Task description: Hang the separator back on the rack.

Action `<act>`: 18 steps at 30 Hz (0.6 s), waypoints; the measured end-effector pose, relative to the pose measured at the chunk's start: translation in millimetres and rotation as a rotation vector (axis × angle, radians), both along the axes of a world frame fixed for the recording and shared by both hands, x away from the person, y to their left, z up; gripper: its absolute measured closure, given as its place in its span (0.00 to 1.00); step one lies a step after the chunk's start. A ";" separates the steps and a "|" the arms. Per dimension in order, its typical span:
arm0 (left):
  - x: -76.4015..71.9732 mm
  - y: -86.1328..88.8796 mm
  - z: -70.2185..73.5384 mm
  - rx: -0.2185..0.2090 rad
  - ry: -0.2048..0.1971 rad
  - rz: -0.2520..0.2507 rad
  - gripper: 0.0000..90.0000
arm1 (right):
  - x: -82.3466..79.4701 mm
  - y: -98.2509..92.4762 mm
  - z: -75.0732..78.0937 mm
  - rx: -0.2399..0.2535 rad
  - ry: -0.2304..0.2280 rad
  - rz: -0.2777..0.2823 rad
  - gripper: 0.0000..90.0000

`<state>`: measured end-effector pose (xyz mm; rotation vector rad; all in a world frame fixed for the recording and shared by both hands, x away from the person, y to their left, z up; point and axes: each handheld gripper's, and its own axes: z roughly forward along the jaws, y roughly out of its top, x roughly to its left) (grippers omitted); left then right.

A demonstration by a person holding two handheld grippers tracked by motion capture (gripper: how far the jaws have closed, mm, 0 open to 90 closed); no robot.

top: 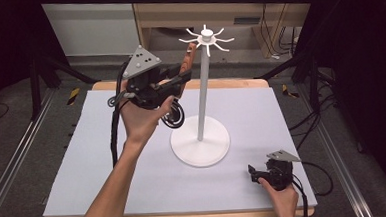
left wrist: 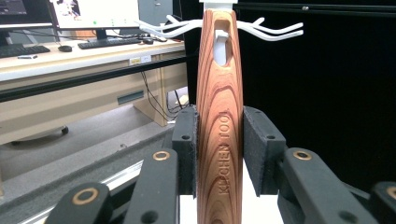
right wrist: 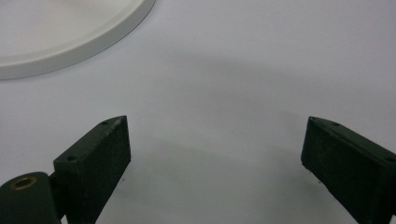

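Observation:
My left gripper [top: 182,79] is raised beside the top of a white hook stand [top: 200,93] and is shut on a wooden tool handle [top: 189,60]. In the left gripper view, both pads [left wrist: 254,149] press the sides of the upright handle [left wrist: 219,116], which is engraved "KITCHEN TOOL". A white hook tip [left wrist: 221,36] shows through the hole at the handle's top, level with the stand's spread arms [left wrist: 275,31]. The tool's lower end is hidden behind the hand. My right gripper [top: 254,174] rests low at the table's front right, open with nothing between its jaws [right wrist: 215,144].
The stand's round white base [top: 200,145] sits mid-table on a pale grey mat [top: 83,159], and its rim [right wrist: 70,46] lies just ahead of the right gripper. Black cables trail from both grippers. A desk with a monitor and keyboard [left wrist: 107,43] stands beyond the table.

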<state>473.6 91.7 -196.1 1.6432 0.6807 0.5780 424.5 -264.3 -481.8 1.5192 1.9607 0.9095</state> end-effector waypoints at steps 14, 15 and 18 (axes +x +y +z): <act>5.7 -3.0 -6.6 -0.005 0.000 0.000 0.75 | 0.4 0.2 -0.6 -0.008 0.001 0.006 0.10; 6.5 -3.3 -7.3 -0.001 0.000 0.000 0.75 | 0.4 0.0 -0.6 -0.009 0.001 0.007 0.10; 8.2 -4.8 -8.9 -0.001 -0.001 0.001 0.75 | 0.6 -0.1 -0.7 -0.010 0.001 0.009 0.10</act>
